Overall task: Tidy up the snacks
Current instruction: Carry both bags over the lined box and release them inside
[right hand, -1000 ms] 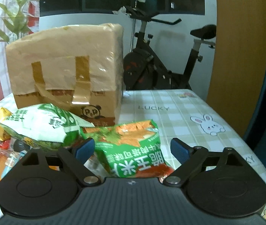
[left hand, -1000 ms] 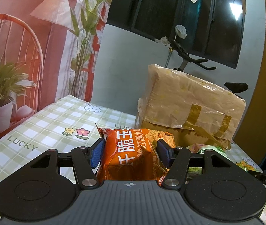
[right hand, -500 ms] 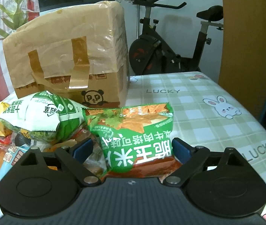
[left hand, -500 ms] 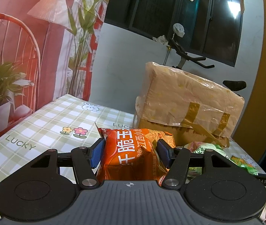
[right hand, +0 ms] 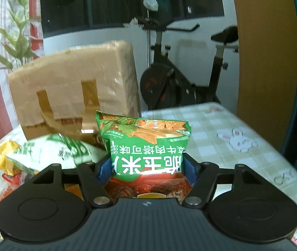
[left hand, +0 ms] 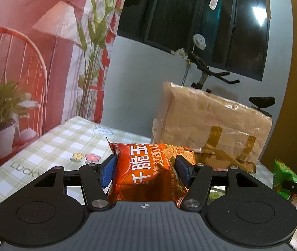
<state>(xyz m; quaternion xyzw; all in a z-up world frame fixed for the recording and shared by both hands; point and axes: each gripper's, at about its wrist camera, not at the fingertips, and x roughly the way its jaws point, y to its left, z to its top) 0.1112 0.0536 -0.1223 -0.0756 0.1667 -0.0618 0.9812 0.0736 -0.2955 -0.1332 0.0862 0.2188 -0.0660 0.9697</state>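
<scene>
My left gripper (left hand: pixel 145 172) is shut on an orange snack bag (left hand: pixel 148 169) and holds it above the checked tablecloth (left hand: pixel 50 146). My right gripper (right hand: pixel 146 168) is shut on a green corn-chip bag (right hand: pixel 146 144) and holds it lifted above the table; that bag also shows at the right edge of the left wrist view (left hand: pixel 284 179). A white-and-green snack bag (right hand: pixel 54 152) and a yellow bag (right hand: pixel 0 156) lie on the table to the left of the right gripper.
A taped cardboard box (right hand: pixel 75 87) stands on the table behind the snacks; it also shows in the left wrist view (left hand: pixel 213 123). An exercise bike (right hand: pixel 182 79) stands beyond the table. A pink printed curtain (left hand: pixel 23 52) hangs on the left.
My right gripper has shut on the green corn-chip bag and raised it off the table. My left gripper still holds the orange bag and has shifted slightly left.
</scene>
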